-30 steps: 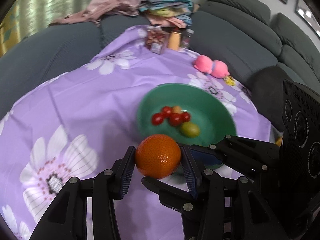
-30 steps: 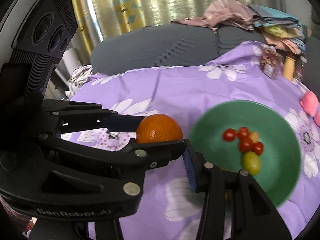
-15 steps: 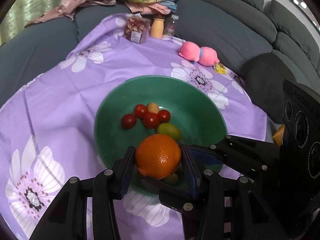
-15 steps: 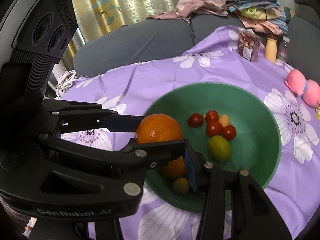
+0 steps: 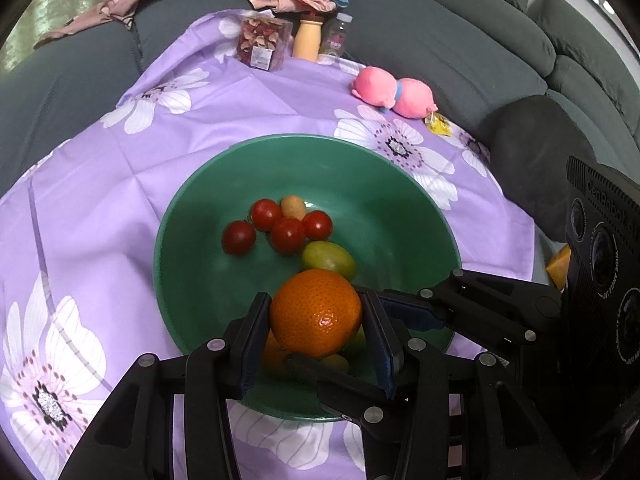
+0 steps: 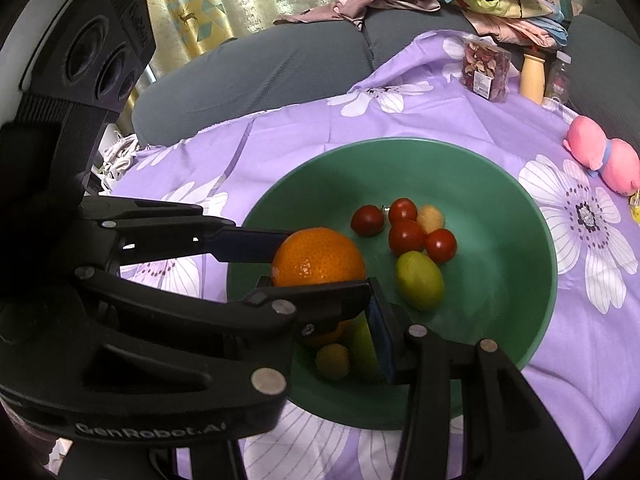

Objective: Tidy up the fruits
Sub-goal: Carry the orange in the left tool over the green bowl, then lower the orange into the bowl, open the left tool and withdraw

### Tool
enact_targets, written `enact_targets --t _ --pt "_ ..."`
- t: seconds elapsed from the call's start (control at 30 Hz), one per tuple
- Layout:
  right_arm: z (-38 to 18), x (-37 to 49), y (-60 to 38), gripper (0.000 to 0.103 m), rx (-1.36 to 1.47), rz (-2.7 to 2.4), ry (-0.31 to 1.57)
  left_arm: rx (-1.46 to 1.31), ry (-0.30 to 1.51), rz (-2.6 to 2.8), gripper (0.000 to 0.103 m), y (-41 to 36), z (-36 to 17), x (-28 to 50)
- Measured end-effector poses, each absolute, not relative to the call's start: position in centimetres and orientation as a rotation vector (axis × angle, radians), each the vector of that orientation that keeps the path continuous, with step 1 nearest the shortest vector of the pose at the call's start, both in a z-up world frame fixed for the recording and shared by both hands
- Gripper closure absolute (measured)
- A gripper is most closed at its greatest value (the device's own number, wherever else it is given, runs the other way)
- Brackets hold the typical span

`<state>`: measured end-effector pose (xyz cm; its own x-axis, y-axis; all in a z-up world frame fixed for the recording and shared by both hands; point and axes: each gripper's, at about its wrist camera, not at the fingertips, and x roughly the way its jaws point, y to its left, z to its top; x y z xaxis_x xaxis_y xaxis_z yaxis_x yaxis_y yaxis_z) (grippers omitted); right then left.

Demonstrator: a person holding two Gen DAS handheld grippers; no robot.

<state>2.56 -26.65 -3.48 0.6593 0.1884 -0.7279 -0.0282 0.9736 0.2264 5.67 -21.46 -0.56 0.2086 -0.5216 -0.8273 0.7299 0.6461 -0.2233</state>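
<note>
Purple flowered cloth (image 5: 100, 200) covers the bench. My left fingers (image 5: 252, 332) are clamped on the orange (image 5: 316, 320), holding it over the near side of the green bowl (image 5: 188, 288). Red cherry tomatoes (image 5: 286, 234) and a green fruit (image 5: 328, 258) lie in the bowl beyond it. My right fingers (image 6: 380, 332) reach in just beside and under the orange; I cannot tell whether they grip anything.
</note>
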Motion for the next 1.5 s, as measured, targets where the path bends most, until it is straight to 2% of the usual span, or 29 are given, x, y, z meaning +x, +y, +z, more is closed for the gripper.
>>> enact_targets --t 0.4,0.53,0.63,0.73,0.77,0.9,1.07,1.5 --pt "-2.8 1.7 -26.2 0.056 0.156 0.091 0.830 0.310 1.008 -0.791 0.056 -20.8 0.3 5.0" --pt "-2.1 1.0 -26.0 0.053 0.136 0.075 0.818 0.342 0.973 -0.750 0.042 -20.1 1.3 4.4" --pt "-1.4 0.3 -26.0 0.048 0.128 0.062 0.803 0.352 0.948 -0.725 0.040 -19.4 2.2 3.9" --pt "-0.7 -0.5 -26.0 0.044 0.116 0.054 0.790 0.369 0.921 -0.692 0.025 -19.1 2.9 3.4" --pt "-0.6 -0.7 -26.0 0.042 0.111 0.048 0.789 0.376 0.914 -0.684 0.024 -19.0 3.1 3.2" --pt "0.1 -1.7 -26.2 0.035 0.092 0.012 0.782 0.385 0.897 -0.669 0.024 -18.8 3.8 2.4" --pt "1.0 -2.7 -27.2 0.011 0.060 -0.045 0.772 0.401 0.857 -0.671 0.024 -18.7 4.9 1.4" --pt "2.3 -3.7 -28.2 0.010 0.056 -0.064 0.731 0.416 0.811 -0.684 0.024 -19.6 6.7 0.6"
